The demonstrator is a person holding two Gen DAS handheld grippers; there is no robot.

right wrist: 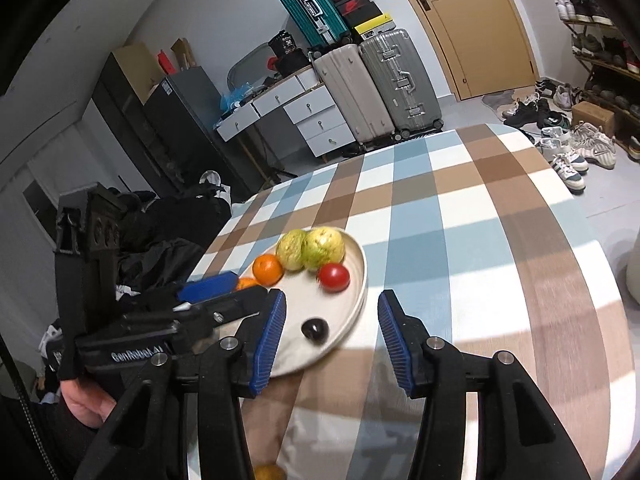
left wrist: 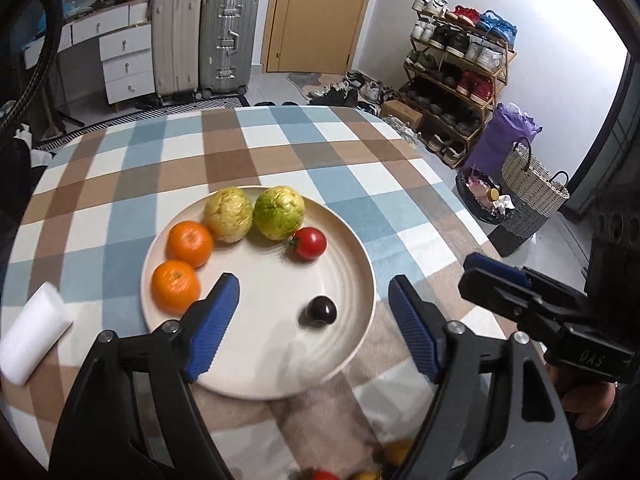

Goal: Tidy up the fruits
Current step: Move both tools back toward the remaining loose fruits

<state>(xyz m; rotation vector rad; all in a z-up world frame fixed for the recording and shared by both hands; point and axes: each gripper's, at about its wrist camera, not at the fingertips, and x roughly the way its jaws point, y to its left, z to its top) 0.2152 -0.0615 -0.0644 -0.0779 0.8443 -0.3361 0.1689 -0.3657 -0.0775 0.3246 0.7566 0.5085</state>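
The plate (left wrist: 360, 280) sits near the middle of the worktop (left wrist: 280, 148), a little toward the near edge. It holds two oranges (left wrist: 182, 268), two guavas (left wrist: 256, 214), a tomato (left wrist: 309, 243) and a dark plum (left wrist: 319, 311) lying apart from the others. More fruit shows blurred at the near edge, half hidden under the tongs. To do the next pick well, I would reach for one near-edge fruit, close gently on its widest part, and set it beside its like on the plate without knocking the plum.

The left tongs (left wrist: 314, 320) stand wide open over the plate, holding nothing. The right tongs (right wrist: 332, 332) are partly open over the plate's right rim, also empty.
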